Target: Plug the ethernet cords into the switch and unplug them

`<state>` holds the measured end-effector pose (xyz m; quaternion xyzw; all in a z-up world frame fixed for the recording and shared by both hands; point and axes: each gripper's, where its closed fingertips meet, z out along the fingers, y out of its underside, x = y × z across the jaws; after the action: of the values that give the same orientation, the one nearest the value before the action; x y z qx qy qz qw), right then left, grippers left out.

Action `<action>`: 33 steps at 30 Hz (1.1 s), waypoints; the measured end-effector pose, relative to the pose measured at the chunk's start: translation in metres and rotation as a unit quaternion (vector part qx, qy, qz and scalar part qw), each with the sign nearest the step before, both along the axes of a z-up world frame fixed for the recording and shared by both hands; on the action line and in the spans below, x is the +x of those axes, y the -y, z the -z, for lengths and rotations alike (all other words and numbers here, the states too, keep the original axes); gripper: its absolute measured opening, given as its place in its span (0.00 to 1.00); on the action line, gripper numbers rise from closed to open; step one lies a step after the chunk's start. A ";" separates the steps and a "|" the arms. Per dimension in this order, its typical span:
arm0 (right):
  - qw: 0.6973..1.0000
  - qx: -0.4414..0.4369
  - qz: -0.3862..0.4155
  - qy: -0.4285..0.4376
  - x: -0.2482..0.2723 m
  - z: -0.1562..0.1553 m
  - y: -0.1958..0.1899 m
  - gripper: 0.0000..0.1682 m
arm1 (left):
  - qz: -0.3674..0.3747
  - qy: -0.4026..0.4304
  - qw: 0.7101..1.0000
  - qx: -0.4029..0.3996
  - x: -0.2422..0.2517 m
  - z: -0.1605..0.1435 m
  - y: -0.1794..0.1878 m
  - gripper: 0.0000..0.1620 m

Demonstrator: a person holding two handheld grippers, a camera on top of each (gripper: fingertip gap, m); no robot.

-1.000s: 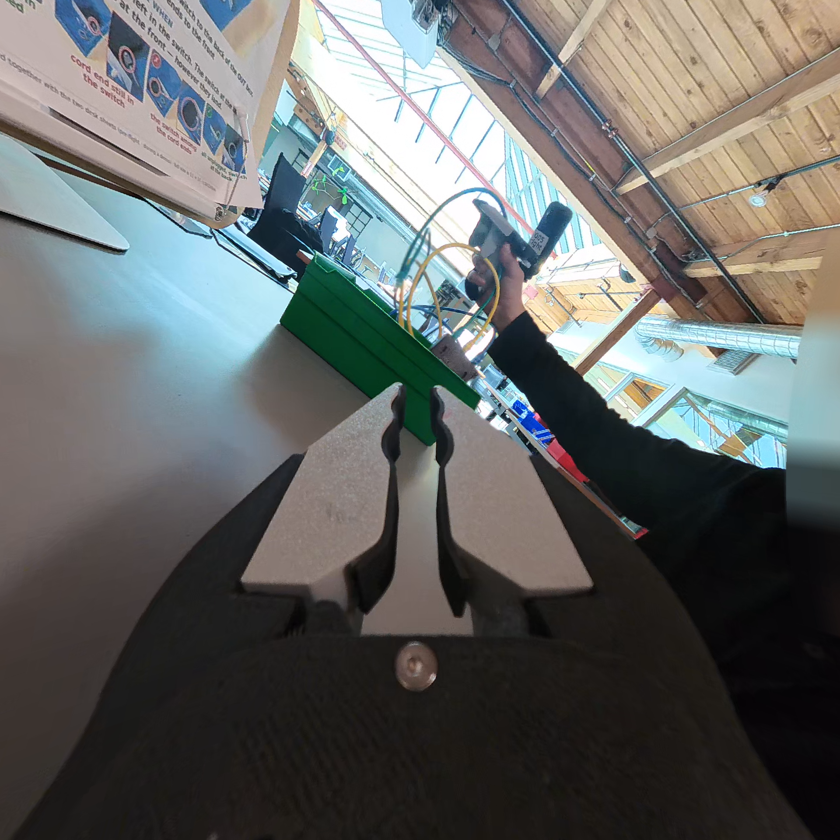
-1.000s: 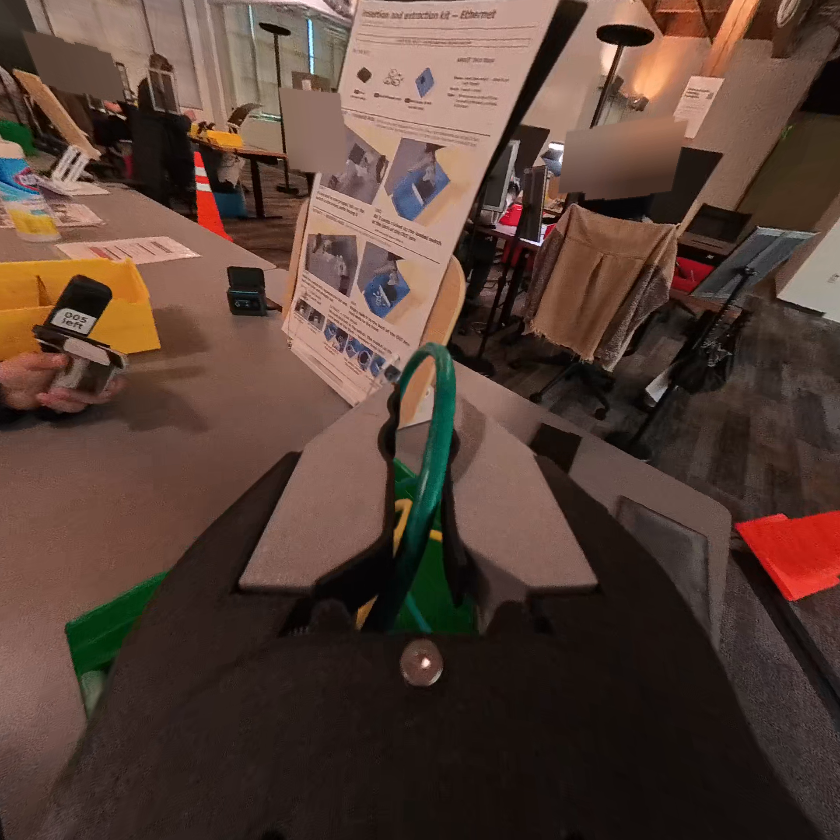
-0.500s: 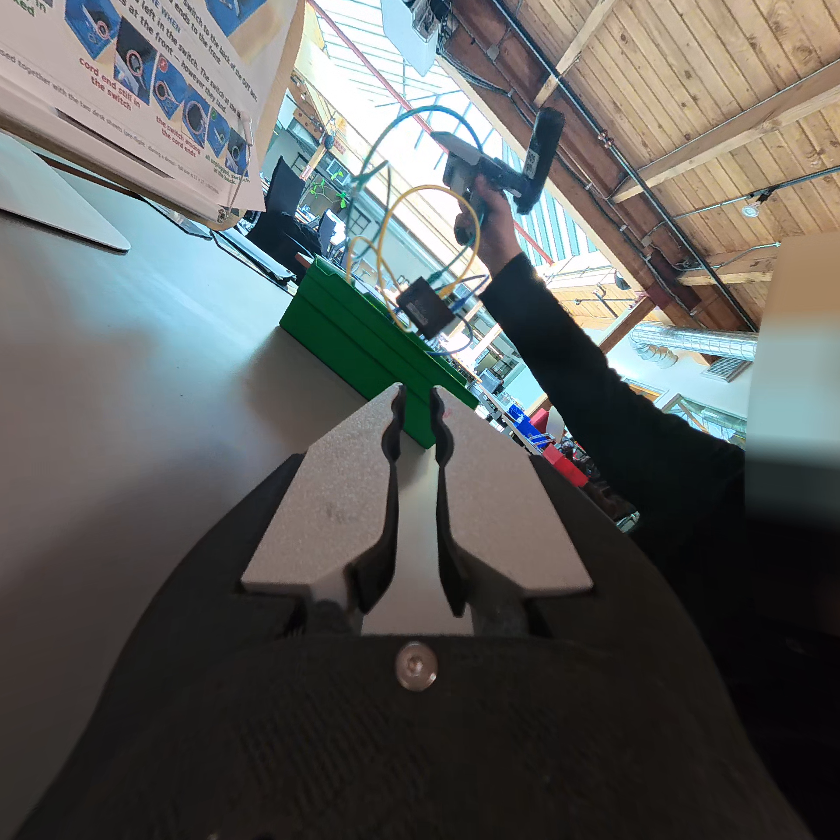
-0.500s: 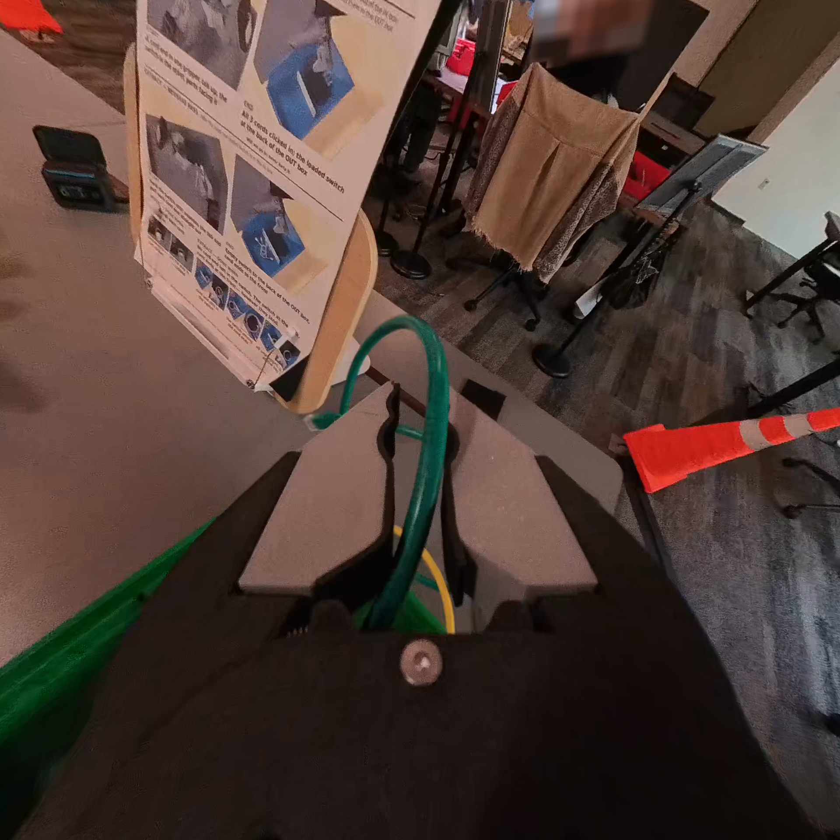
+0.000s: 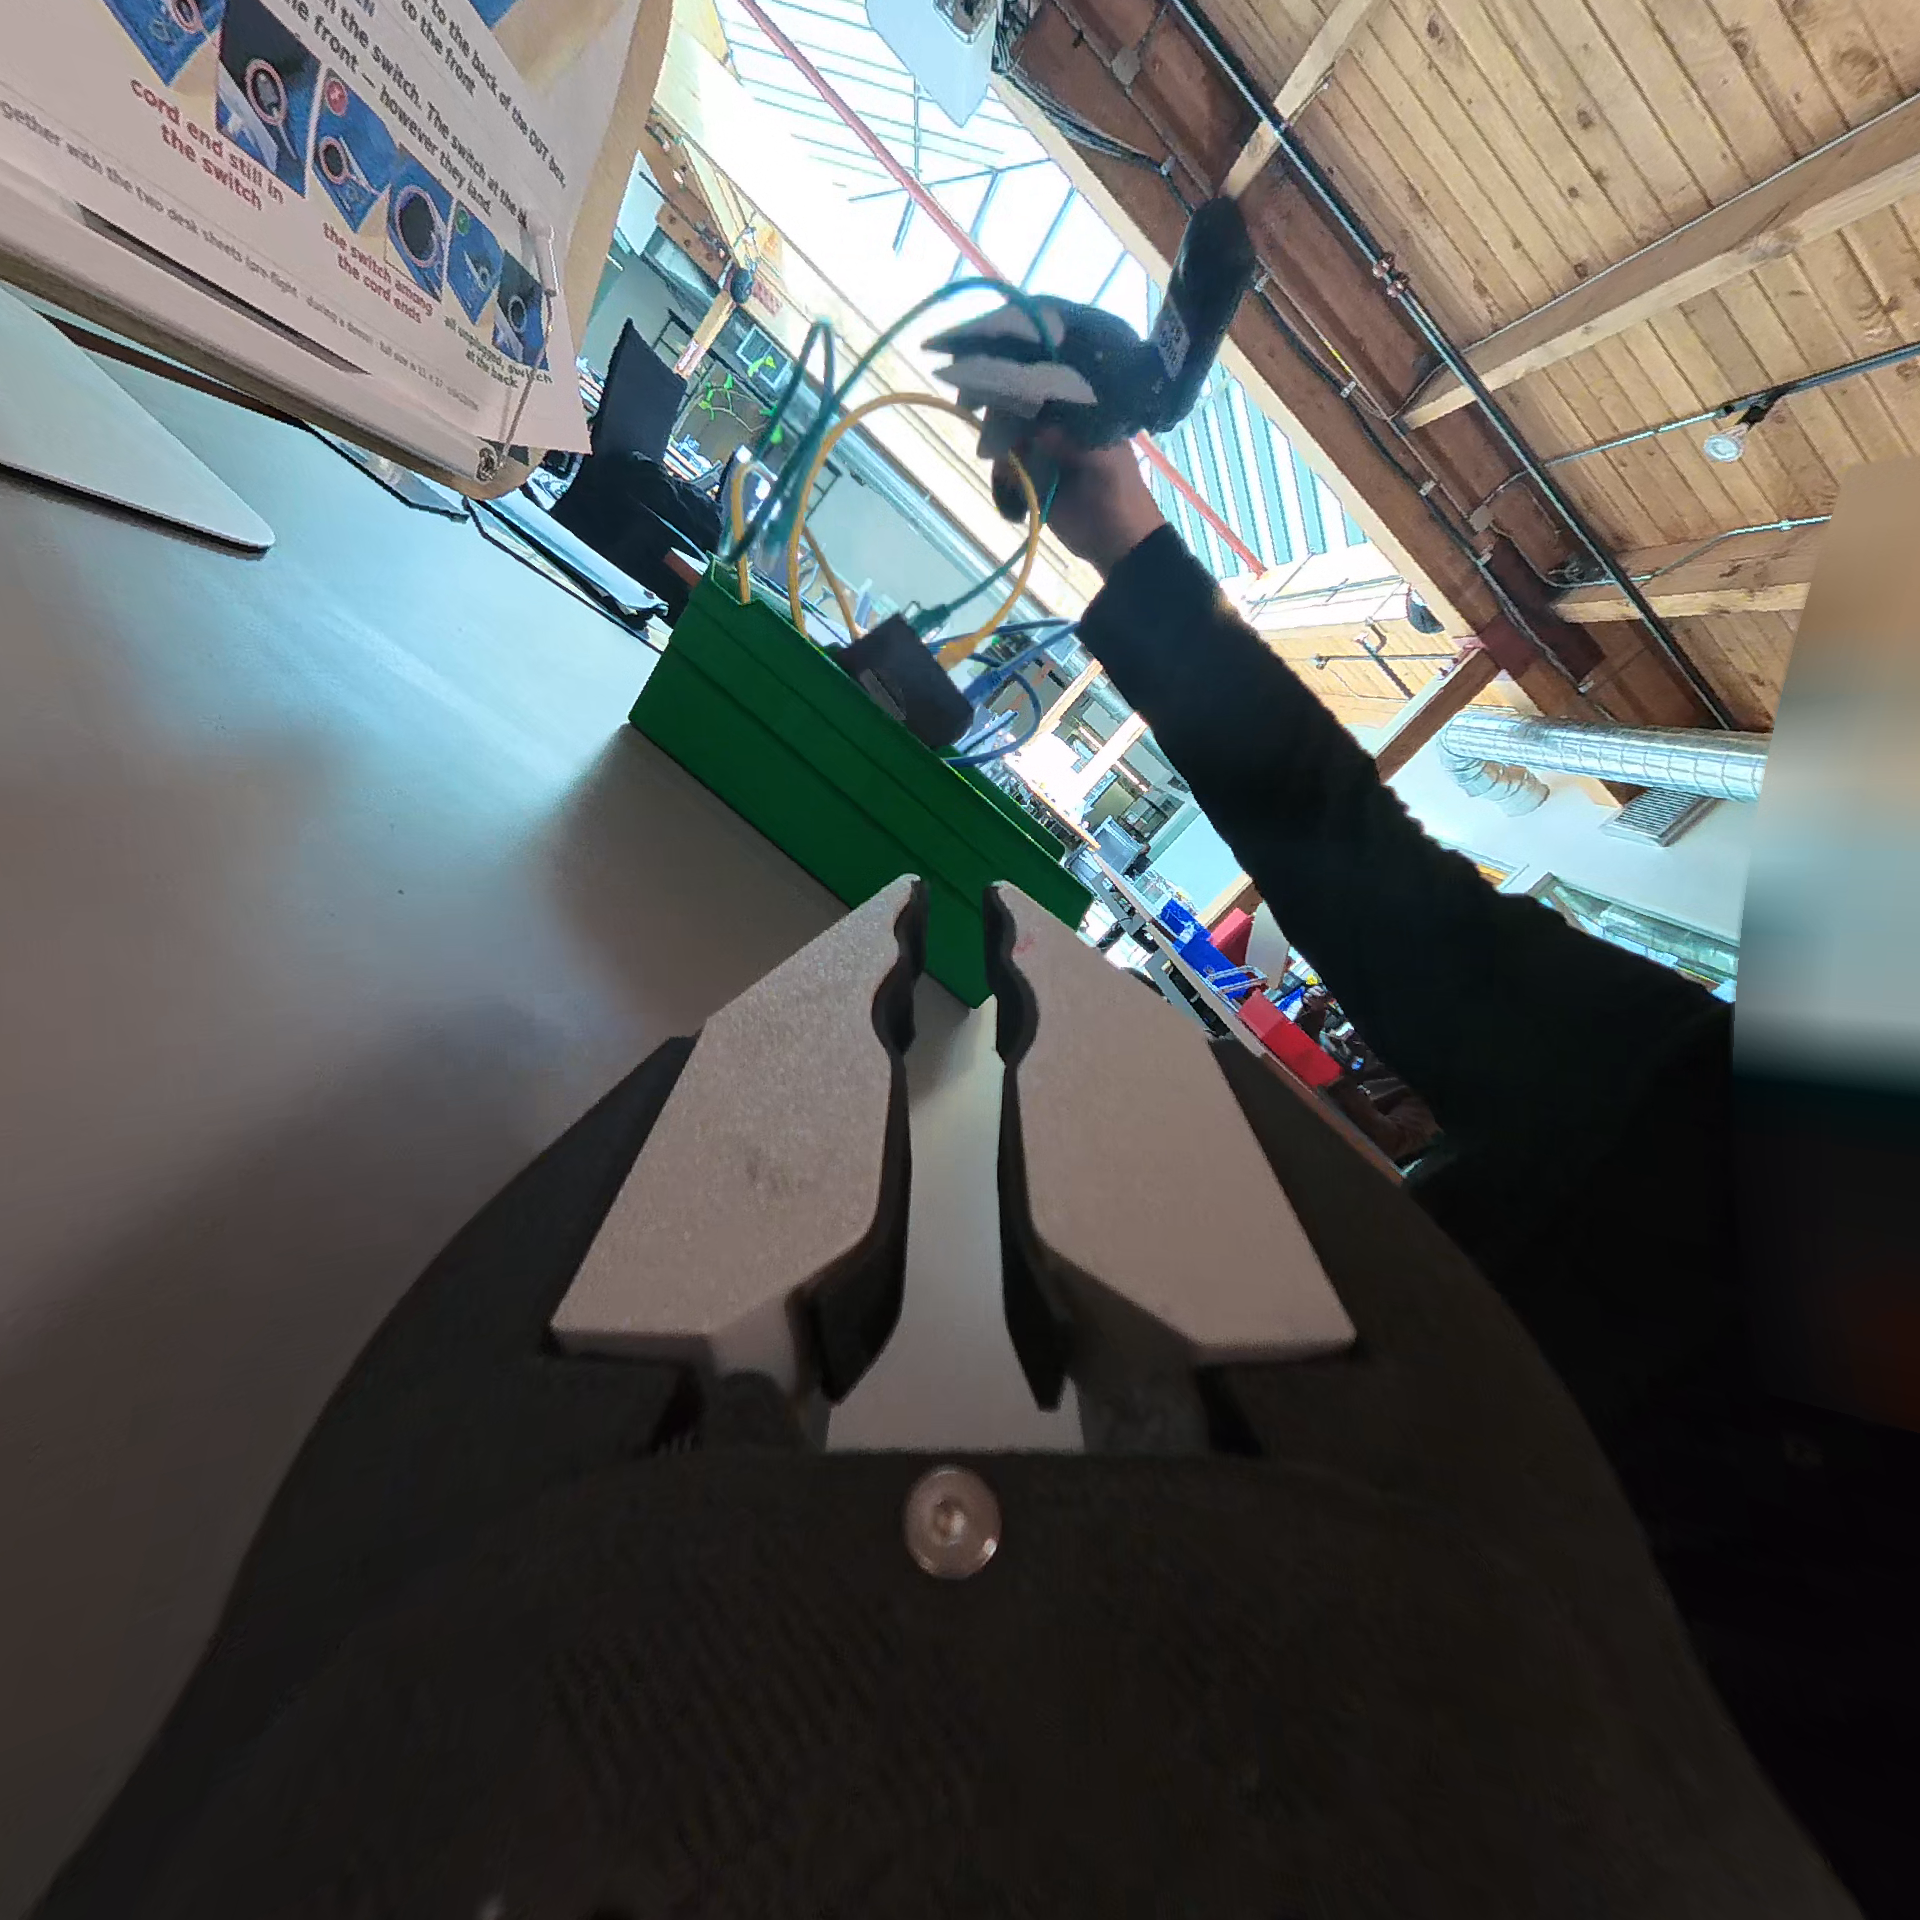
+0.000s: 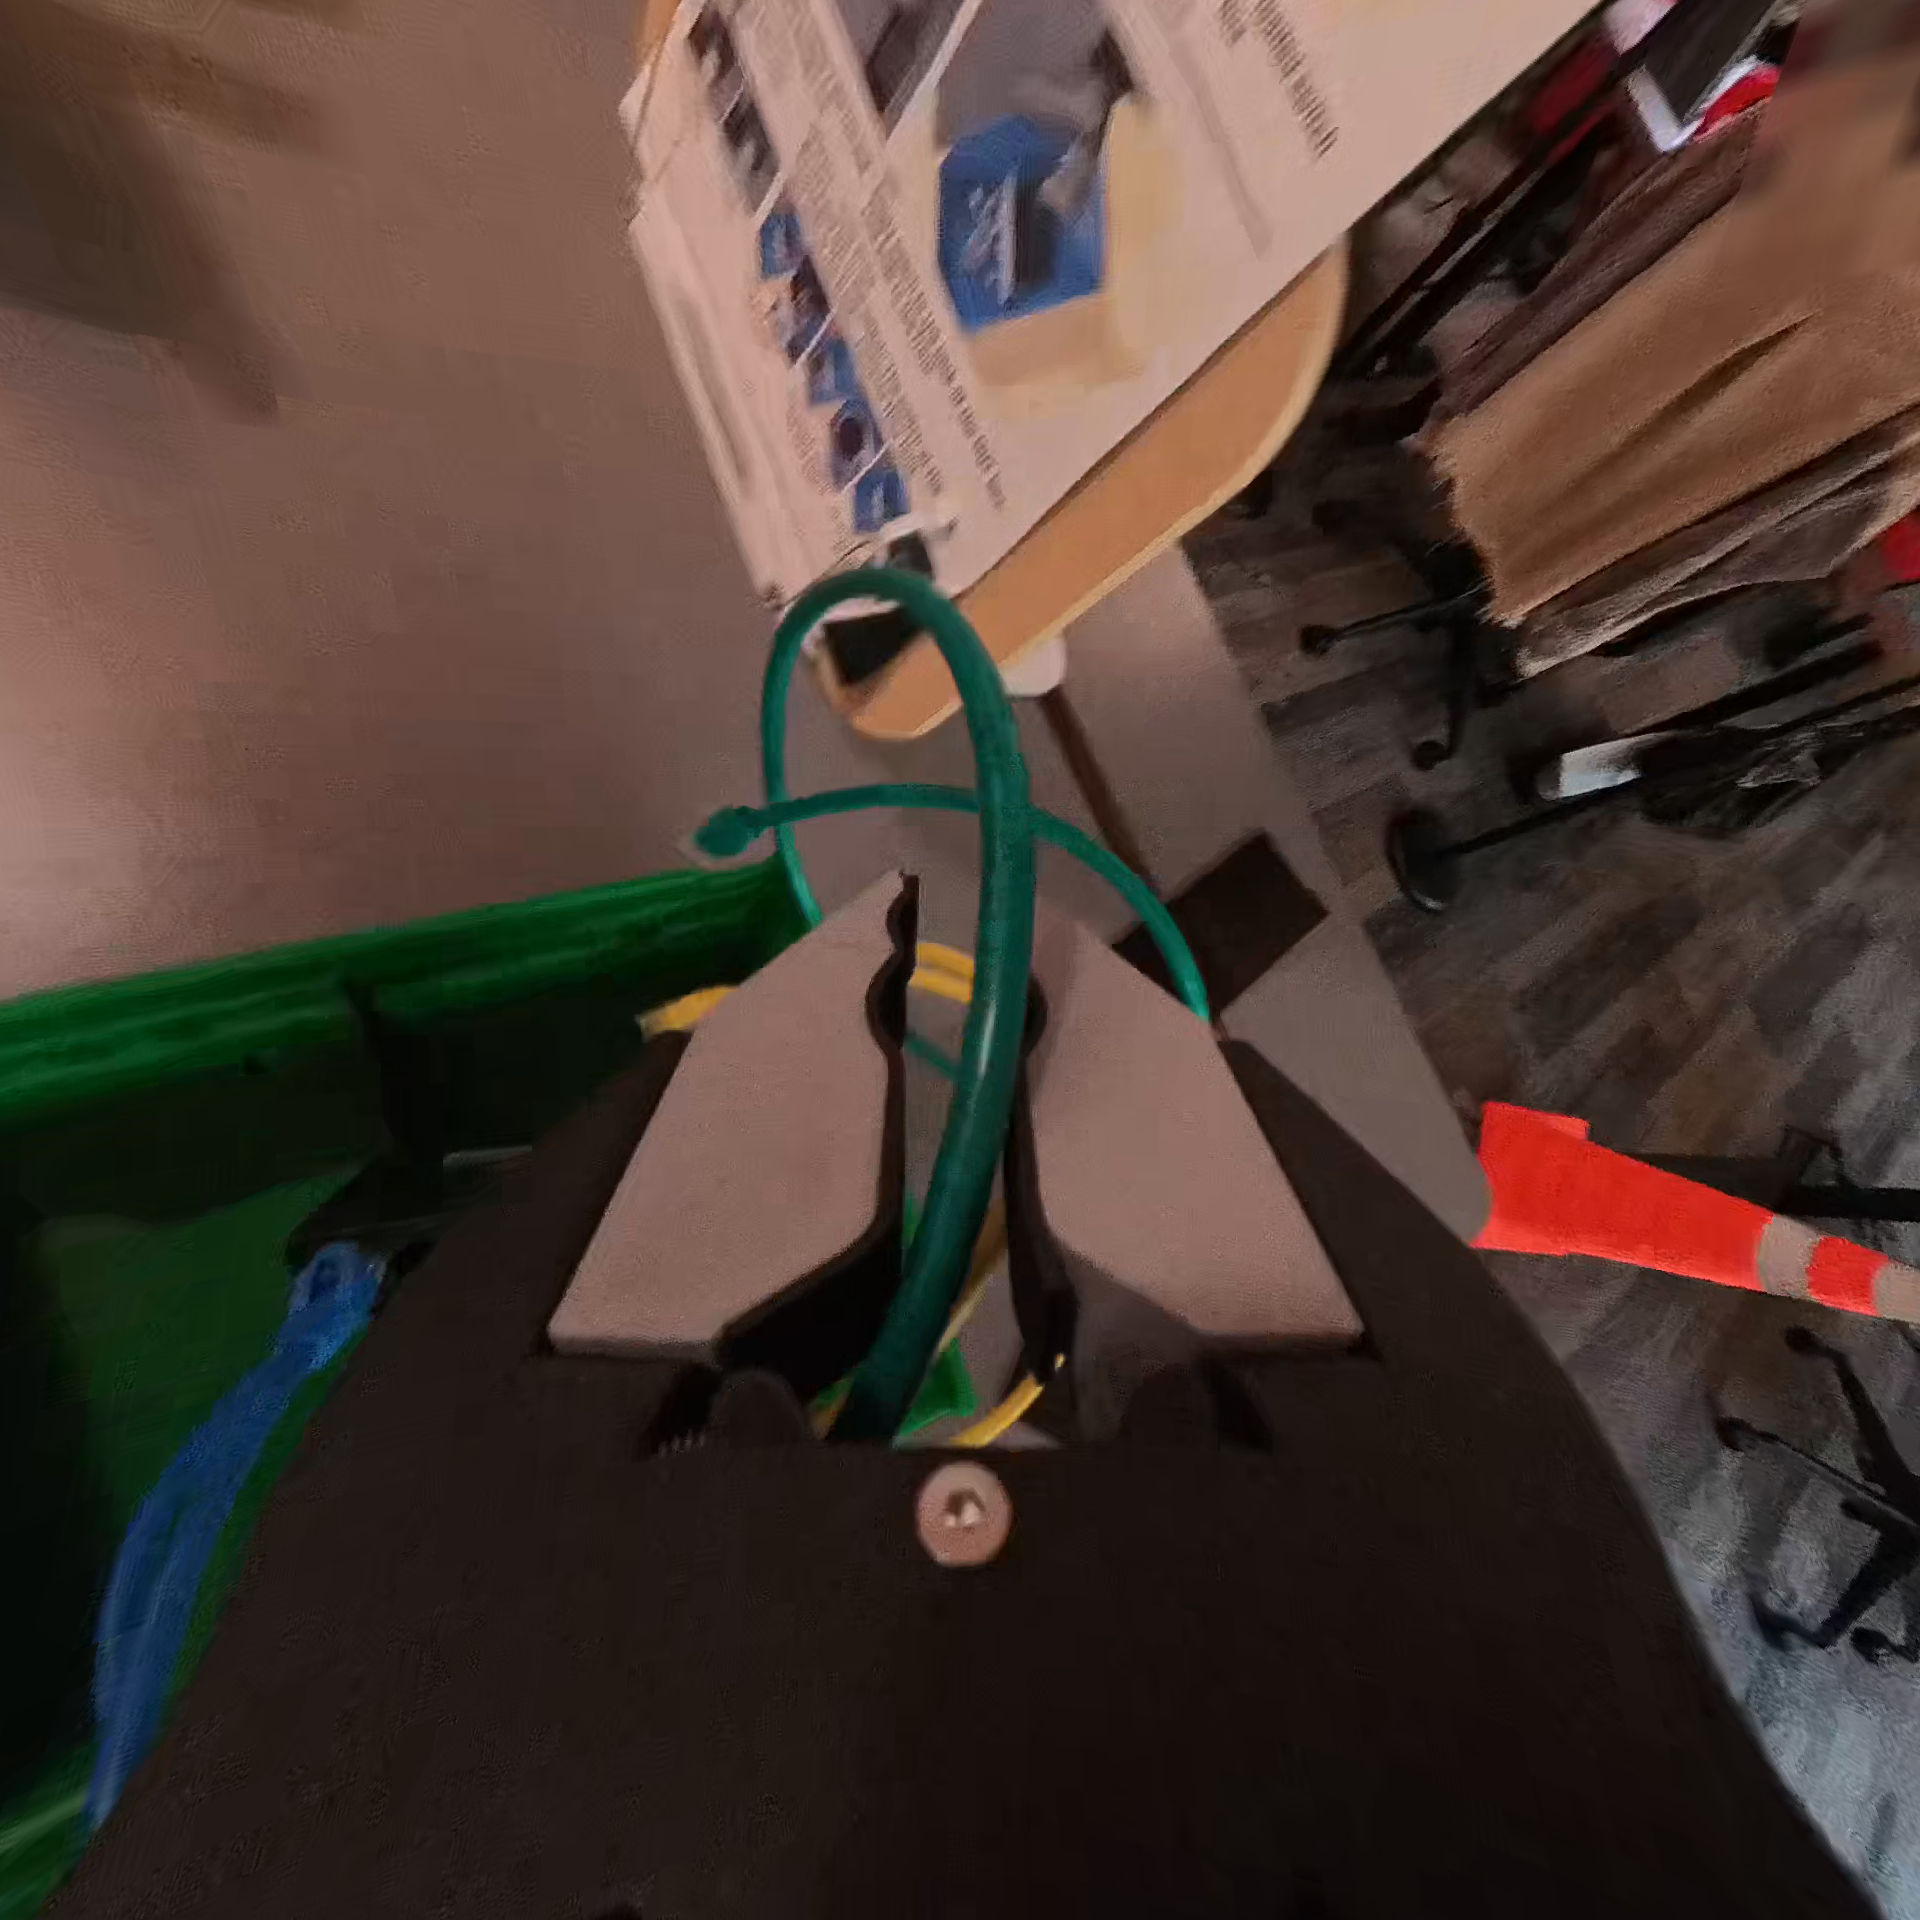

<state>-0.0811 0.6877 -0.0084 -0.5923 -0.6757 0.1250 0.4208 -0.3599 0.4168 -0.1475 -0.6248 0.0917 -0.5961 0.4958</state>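
My left gripper (image 5: 952,906) rests on the grey table (image 5: 312,883), its jaws a narrow gap apart with nothing between them. Ahead stands a green bin (image 5: 831,769) with the black switch (image 5: 906,677) at its rim and yellow (image 5: 1023,520) and blue cords (image 5: 1013,665) looping out. My right gripper (image 5: 961,358) is raised above the bin, shut on a green ethernet cord (image 5: 831,416). In the blurred right wrist view the green cord (image 6: 992,883) runs between the fingers of my right gripper (image 6: 971,914) and loops forward; its free plug end (image 6: 719,833) hangs over the bin (image 6: 364,997).
An instruction sheet on a wooden board (image 5: 312,156) stands at the table's back, also in the right wrist view (image 6: 987,312). A flat grey pad (image 5: 94,457) lies at the left. An orange cone (image 6: 1662,1226), chair bases and carpet floor lie beyond the table edge. Left tips to right tips: about 40 cm.
My right gripper has risen and swung left with the green cord, tilting down toward the bin. The switch and cords have shifted with it. My left gripper has not moved.
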 end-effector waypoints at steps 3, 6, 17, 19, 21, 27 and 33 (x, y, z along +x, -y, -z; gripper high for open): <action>0.995 -0.066 -0.016 0.080 0.028 0.038 0.023 0.06 | 0.008 -0.004 1.000 -0.004 0.003 0.001 0.000 0.05; 0.977 -0.086 0.016 0.194 0.061 0.086 0.023 0.05 | 0.007 -0.005 1.000 -0.004 0.003 0.001 0.000 0.05; 0.881 -0.093 0.092 0.455 0.075 0.214 -0.003 0.14 | -0.004 0.009 1.000 -0.001 -0.003 -0.001 0.000 0.05; 0.906 -0.063 0.069 0.413 0.057 0.190 -0.002 0.20 | 0.001 0.009 1.000 -0.003 -0.002 -0.001 0.000 0.05; 0.926 -0.061 0.062 0.367 0.044 0.158 0.008 0.31 | 0.007 0.007 1.000 -0.004 0.000 0.000 0.000 0.05; 0.947 -0.035 0.116 0.299 0.062 0.080 0.030 0.47 | 0.011 -0.002 1.000 -0.002 0.003 0.001 0.001 0.05; 0.968 -0.040 0.213 0.130 0.089 0.015 0.066 0.49 | 0.004 0.003 1.000 0.001 0.000 -0.001 0.002 0.05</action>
<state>0.0076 0.6215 -0.0234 -0.7502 -0.5771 -0.0182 0.3224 -0.3594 0.4143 -0.1468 -0.6221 0.0932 -0.5997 0.4946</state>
